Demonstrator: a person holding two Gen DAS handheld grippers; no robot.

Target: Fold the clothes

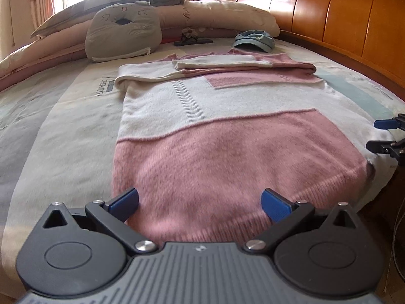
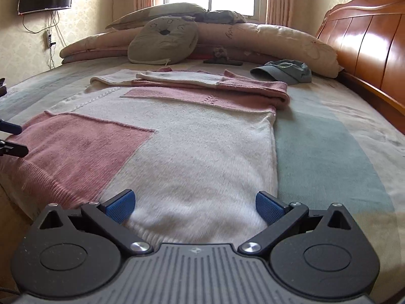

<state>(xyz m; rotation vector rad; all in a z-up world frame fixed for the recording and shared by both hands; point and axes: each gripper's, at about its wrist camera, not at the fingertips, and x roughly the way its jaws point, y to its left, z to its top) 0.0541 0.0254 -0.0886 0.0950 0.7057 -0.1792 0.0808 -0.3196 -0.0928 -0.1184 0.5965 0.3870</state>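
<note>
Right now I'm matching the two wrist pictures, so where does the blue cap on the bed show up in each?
Left wrist view: the blue cap lies upper right of centre, beyond the sweater.
Right wrist view: the cap lies upper right, beside the sweater's folded far end.
Shared landmark: the wooden headboard, just right of the cap in both.
</note>
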